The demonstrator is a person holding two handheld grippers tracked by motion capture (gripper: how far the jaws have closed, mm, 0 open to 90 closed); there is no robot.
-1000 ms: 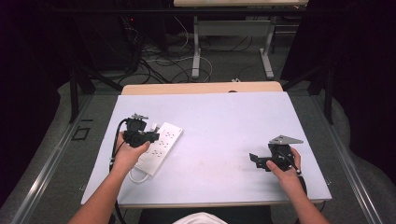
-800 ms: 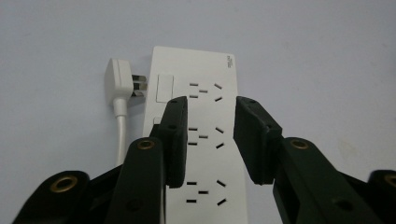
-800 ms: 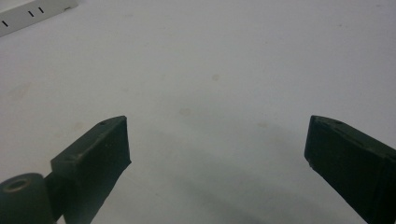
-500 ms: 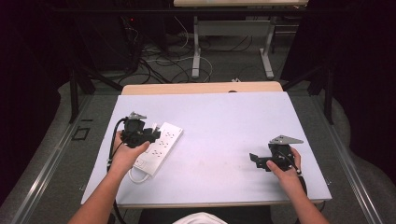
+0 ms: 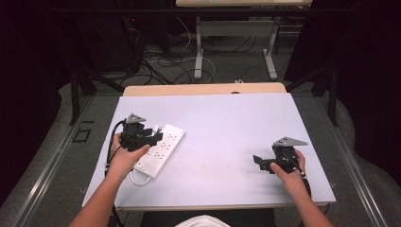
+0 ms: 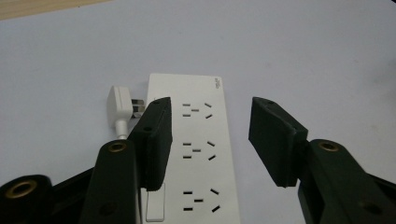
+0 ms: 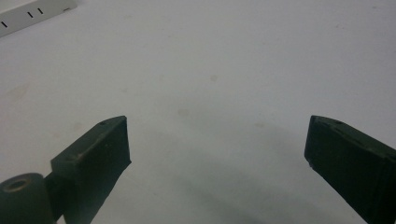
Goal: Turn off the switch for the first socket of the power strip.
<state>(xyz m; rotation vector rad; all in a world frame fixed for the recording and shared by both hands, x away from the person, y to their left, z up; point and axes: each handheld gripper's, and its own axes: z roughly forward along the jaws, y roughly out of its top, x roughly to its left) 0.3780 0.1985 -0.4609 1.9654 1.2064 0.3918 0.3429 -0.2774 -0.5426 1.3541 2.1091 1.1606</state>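
1. Power strip is framed between the jaws of the left gripper; the jaws are parted, have just been opening, and the pads are not pressed on it. Nothing is gripped.
2. In the left gripper view the strip's socket rows are seen running away from the camera, with a switch at the near end by the left jaw.
3. White plug is laid flat on the table just left of the strip's far end, prongs pointed toward the strip; its cable is run back under the left jaw.
4. In the high view the left gripper is held over the near-left part of the table, above the strip, which is laid diagonally, far end to the right. A loop of white cord is seen at its near end.
5. Right gripper is held near the table's right near edge, well apart from the strip.
6. In the right gripper view its jaws are spread wide with bare table between them: released. Right gripper; a corner of the strip is seen far left.
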